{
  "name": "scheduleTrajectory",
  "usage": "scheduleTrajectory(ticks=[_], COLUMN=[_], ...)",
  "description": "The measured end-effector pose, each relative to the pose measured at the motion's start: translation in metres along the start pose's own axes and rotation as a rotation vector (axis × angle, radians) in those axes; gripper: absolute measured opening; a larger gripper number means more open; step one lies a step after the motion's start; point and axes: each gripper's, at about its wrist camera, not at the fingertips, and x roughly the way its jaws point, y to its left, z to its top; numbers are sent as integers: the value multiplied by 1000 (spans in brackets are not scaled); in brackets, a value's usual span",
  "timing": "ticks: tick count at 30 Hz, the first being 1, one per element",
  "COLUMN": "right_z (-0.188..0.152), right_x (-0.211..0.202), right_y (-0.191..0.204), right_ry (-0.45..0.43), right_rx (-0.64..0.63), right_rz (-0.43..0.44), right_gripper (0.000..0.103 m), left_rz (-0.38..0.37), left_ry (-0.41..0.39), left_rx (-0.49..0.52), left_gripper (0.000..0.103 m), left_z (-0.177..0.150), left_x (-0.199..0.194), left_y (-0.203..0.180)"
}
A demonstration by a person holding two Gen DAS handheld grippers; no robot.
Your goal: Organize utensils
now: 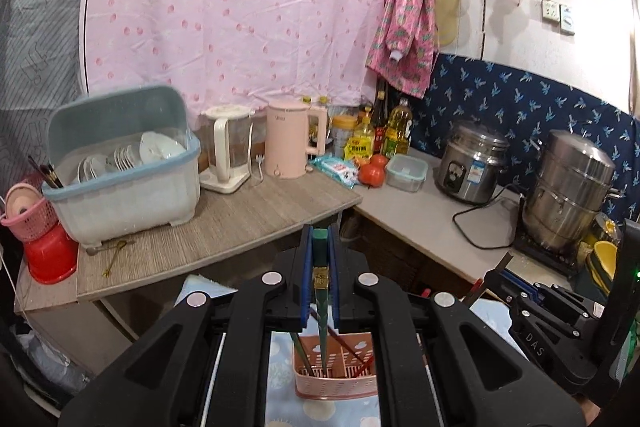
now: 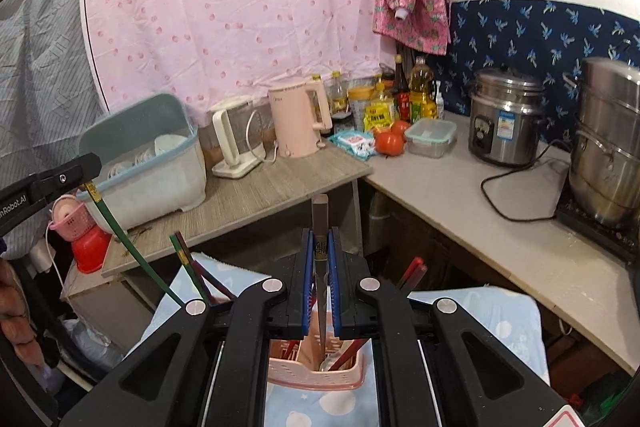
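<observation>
Pink spotted cloth hangs behind the wooden table (image 1: 248, 211), where a blue dish rack (image 1: 124, 163) and a pink kettle (image 1: 290, 141) stand. My left tongs (image 1: 320, 239) are clamped on a green chopstick (image 1: 320, 291), its tip down in the pink utensil basket (image 1: 336, 379) on the blue cloth below. My right tongs (image 2: 320, 239) pinch a dark chopstick (image 2: 320, 227), possibly brown, over that same basket (image 2: 316, 371).
</observation>
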Motion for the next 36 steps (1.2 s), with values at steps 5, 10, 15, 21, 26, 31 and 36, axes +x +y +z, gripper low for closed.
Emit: scheduleTrajectory(ticks=[5,10,15,21,26,31,36], right_z=[-18,-29,-30,-33,-42,-59,-78], right_x=[21,33,25,10,-2,-13,-27], right_y=[0,-2,-9,-8,-2,1,8], right_ry=[52,86,55,32,34,49,64], right_rx=[2,-6,21,21,10,20,3], right_rz=[-1,-7,-30,-33,-31,-20,-29], right_gripper=[7,7,32,41,46,50,50], left_rz=[15,28,65,75,77,99,107], left_ry=[65,85,76,83,100,125,156], left_rx=[-20,-34,-48,-54,-49,-35,-24], left_gripper=[7,7,39,39,39,41,41], left_z=[-23,-37,-43,-50,-63,-81,-103], left_x=[29,45,42,36,28,16,5], left_y=[9,15,18,20,18,12,8])
